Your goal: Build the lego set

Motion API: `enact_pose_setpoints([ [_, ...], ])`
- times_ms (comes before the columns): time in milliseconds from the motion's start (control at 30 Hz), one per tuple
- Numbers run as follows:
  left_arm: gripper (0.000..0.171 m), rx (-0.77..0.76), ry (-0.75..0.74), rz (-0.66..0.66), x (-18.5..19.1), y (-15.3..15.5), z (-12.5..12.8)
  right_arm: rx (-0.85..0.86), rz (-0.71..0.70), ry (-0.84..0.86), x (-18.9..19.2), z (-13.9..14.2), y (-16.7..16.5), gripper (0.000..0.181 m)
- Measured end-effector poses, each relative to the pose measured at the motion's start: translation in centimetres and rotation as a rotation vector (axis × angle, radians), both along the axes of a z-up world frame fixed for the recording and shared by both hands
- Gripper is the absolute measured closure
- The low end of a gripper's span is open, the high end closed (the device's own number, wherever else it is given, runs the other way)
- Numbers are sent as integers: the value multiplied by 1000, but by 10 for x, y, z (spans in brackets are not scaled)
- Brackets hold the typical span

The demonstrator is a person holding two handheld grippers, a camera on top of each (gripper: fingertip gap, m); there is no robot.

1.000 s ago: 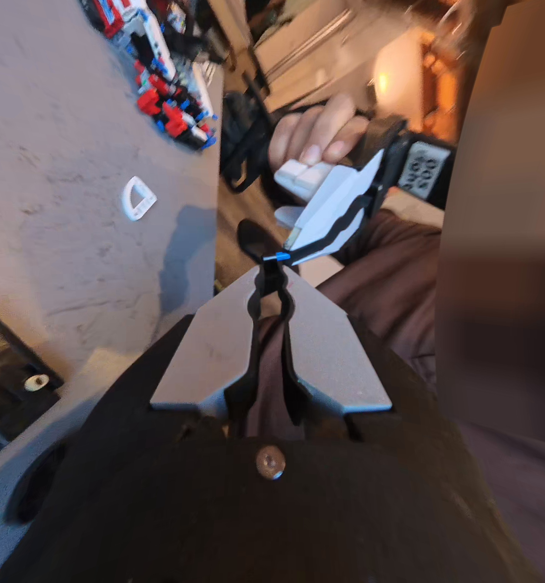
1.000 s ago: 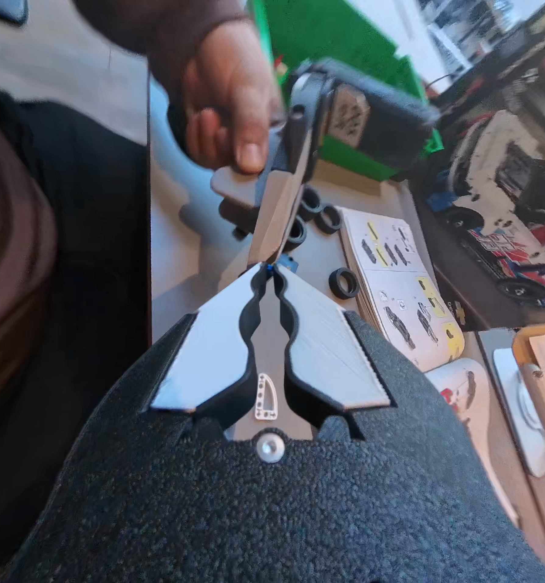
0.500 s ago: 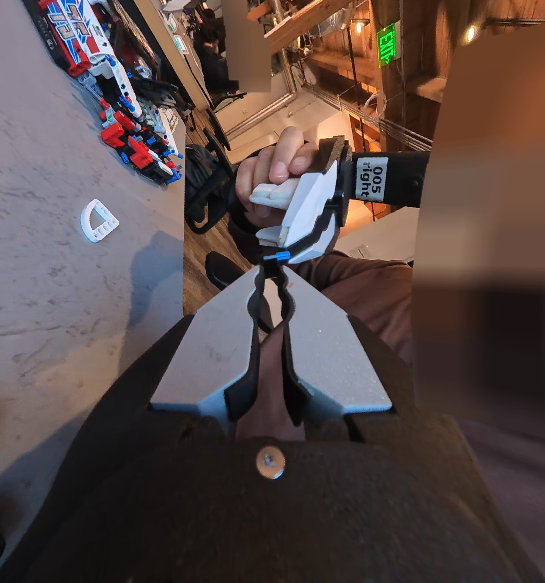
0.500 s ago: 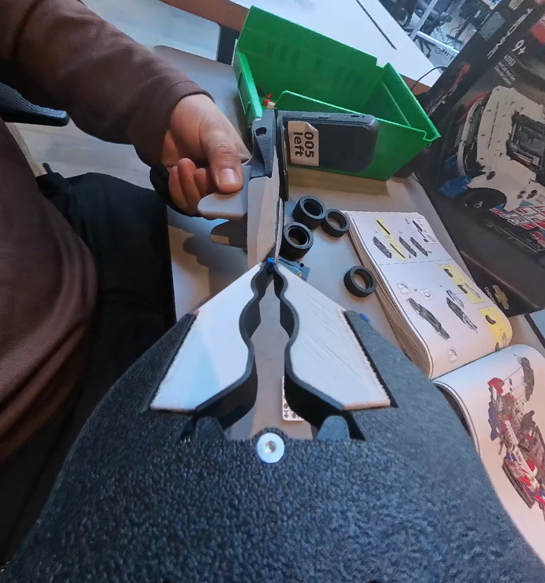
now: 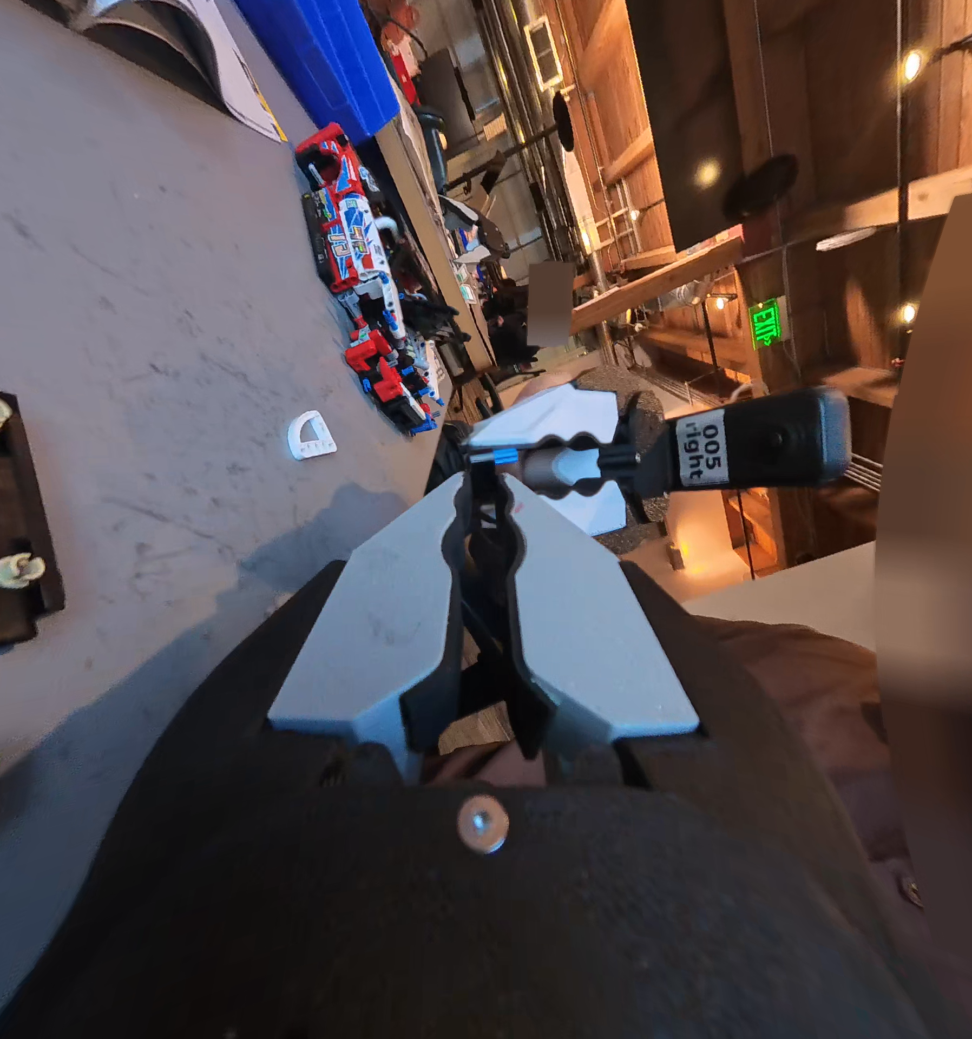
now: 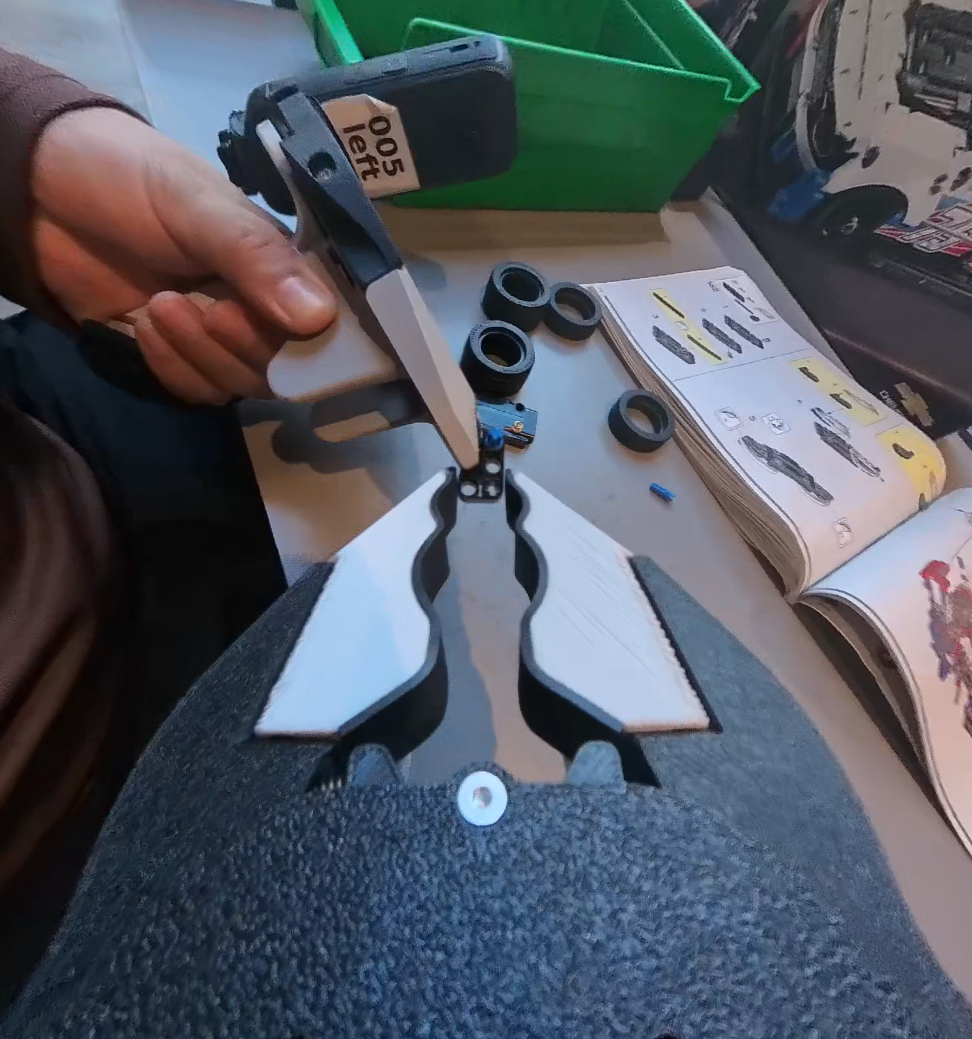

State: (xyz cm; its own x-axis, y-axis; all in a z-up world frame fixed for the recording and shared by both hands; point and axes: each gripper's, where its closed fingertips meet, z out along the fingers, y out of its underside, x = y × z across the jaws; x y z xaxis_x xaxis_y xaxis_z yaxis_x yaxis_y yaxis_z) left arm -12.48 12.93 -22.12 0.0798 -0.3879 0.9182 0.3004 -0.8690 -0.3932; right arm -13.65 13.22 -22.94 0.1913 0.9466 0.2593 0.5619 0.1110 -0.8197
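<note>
A small black lego piece point(image 6: 479, 488) with round holes carries a blue pin point(image 6: 493, 437) that sticks out of its far side. My right gripper point(image 6: 479, 480) is shut on this piece, held in the air above the table edge. My left gripper point(image 6: 472, 458), held by a hand point(image 6: 163, 253), comes in from the upper left and pinches the same piece at its top corner. In the left wrist view my left gripper point(image 5: 482, 486) is shut on the black piece point(image 5: 481, 500). There the right gripper point(image 5: 472, 452) reaches in from the right, with the blue pin point(image 5: 506, 455) at its tips.
On the grey table point(image 6: 557, 534) lie several black tyres point(image 6: 498, 360), a loose blue pin point(image 6: 662, 490), a dark grey part point(image 6: 509, 419), an open manual point(image 6: 753, 405) and a green bin point(image 6: 585, 112). Farther off are a part-built red and white car point(image 5: 354, 253), a white curved piece point(image 5: 310, 436) and a blue bin point(image 5: 326, 56). Both grippers' tips are close together, under 4 cm apart.
Both grippers have turned together while staying joined at the small piece. The right gripper's tips now stand wider, around the black piece; before, they pinched close at the blue pin.
</note>
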Motion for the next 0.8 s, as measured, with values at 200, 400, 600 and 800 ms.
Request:
enact_pose_setpoints([
  [200, 163, -10, 88, 12, -7, -4, -18, -69, 75, -60, -5, -19, -2, 166],
  [400, 147, 311, 515, 37, -47, -10, -35, -93, 222, -262, 3, -65, -3, 166],
  [600, 150, 416, 666, 5, -54, -6, -42, -154, 292, -329, 1, -76, 5, 161],
  [800, 152, 376, 622, -27, -52, -9, -46, -160, 235, -338, 18, -71, 6, 155],
])
